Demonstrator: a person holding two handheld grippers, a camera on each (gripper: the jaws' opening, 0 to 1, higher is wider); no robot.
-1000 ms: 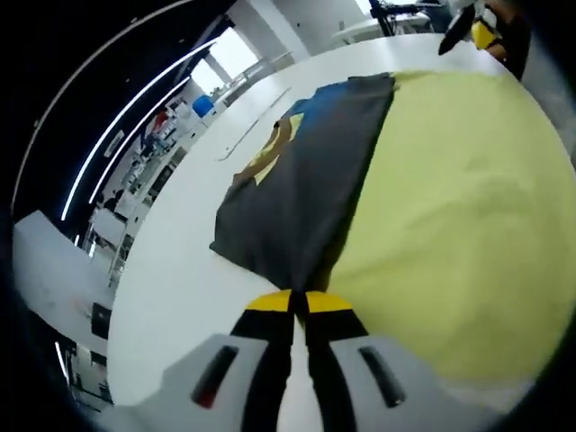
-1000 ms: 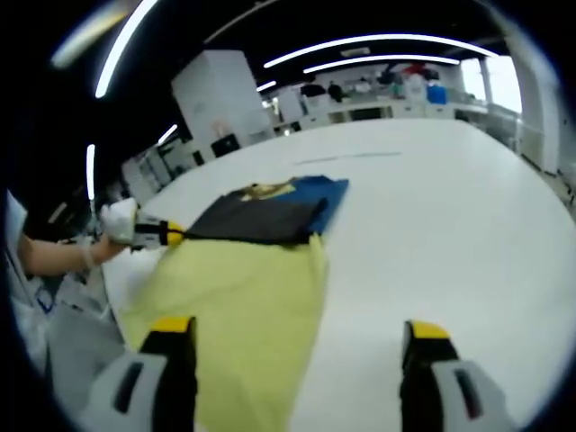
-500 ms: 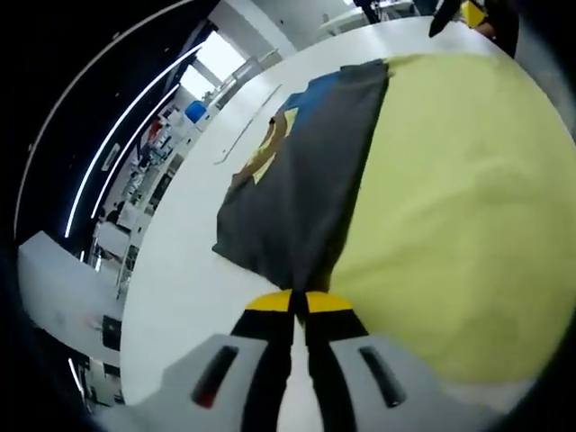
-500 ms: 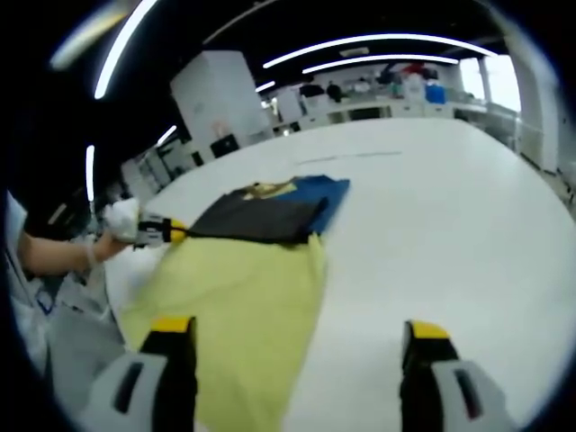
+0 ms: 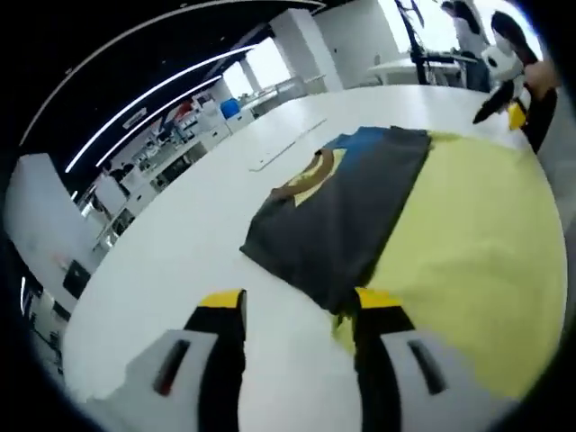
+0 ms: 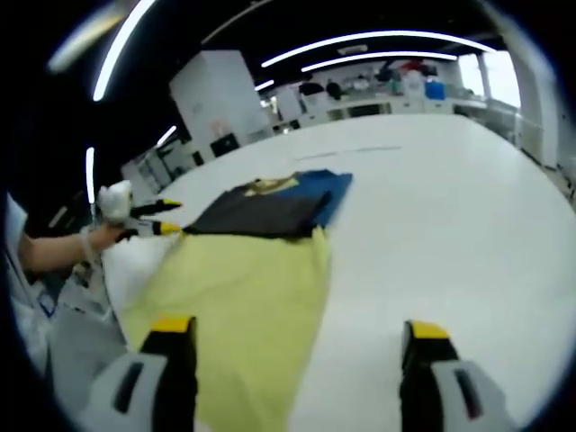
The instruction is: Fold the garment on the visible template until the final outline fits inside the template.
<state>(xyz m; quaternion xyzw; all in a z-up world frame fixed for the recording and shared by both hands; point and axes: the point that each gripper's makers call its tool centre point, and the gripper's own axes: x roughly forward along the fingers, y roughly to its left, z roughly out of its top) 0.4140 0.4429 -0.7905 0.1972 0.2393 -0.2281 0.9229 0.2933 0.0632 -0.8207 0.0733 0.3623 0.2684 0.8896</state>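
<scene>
The dark garment point(image 5: 346, 216) is seen folded on the table point(image 5: 180, 261), overlapping the yellow template's point(image 5: 468, 261) edge. The left gripper point(image 5: 297, 306) is held apart, with one jaw covering a garment corner. The right gripper point(image 6: 292, 337) is spread wide over the template, whose near end is cut off.
</scene>
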